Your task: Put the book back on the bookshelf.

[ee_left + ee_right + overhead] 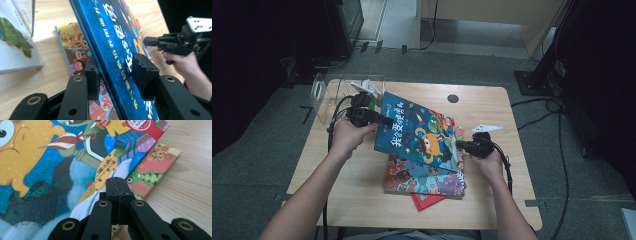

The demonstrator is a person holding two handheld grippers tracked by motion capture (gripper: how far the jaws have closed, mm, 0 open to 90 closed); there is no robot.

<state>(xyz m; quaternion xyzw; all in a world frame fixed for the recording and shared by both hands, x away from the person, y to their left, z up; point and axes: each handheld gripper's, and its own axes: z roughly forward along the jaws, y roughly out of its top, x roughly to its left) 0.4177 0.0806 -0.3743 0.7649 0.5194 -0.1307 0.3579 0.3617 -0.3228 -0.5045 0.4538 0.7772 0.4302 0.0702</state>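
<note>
A: What takes up the most room in the high view?

B: The pale wooden table [362, 200], filling the middle of the frame. Bare wood runs along its lower left edge and down its right side, with grey floor all round.

A: And on it?

B: A blue hardcover picture book with a yellow monster on its cover [419, 132], tilted, its upper left edge raised. Under it lies a colourful animal picture book [424, 180], flat, and a red book corner [424, 200] pokes out below that, short of the table's lower edge. A clear plastic rack [324, 92] stands at the table's upper left corner.

A: The claws?

B: The left claw [113, 75] straddles the blue book's spine edge, half open. One pad sits on the cover and one behind it, so the book is held. The right claw [117, 195] is fully closed, holding nothing, with its tip at the blue book's right edge, low over the table. Open wood lies to its right.
</note>
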